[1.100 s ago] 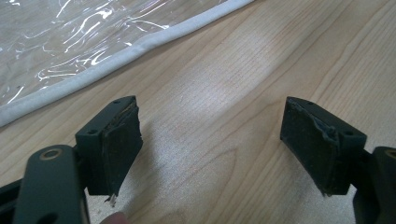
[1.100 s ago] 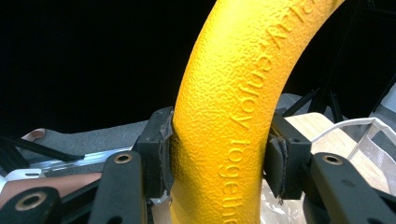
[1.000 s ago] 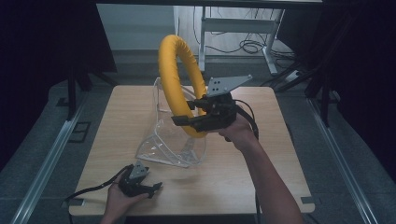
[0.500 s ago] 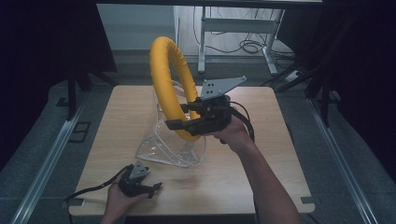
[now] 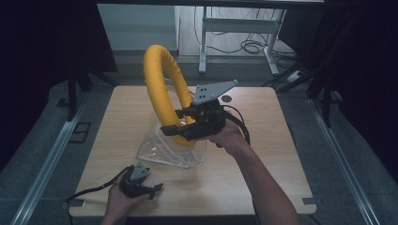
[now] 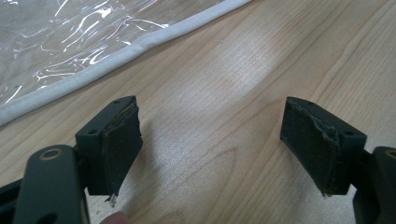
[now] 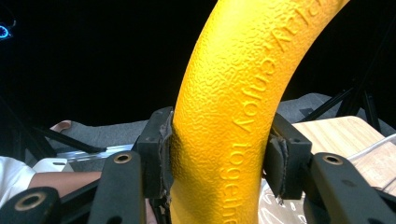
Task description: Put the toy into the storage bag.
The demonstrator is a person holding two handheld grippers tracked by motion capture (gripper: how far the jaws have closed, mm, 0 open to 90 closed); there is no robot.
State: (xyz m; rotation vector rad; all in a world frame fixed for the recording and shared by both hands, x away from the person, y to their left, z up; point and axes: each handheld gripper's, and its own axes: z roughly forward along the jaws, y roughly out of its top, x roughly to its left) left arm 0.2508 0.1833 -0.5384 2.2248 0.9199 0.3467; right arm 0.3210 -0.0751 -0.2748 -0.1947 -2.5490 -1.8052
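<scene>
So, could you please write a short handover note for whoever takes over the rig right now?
Right gripper: shut on the yellow ring, gripping its lower part and holding it upright above the clear bag.
Left gripper: open, nothing between its jaws, resting on the table near the front edge, just short of the bag's white hem.
Bag: lies mid-table, below the ring; whether the ring's bottom is inside it cannot be told.
Done: ring picked up and gripped firmly.
Left: probably either putting the ring into the bag or getting it clear; the left gripper could steady the bag.
</scene>
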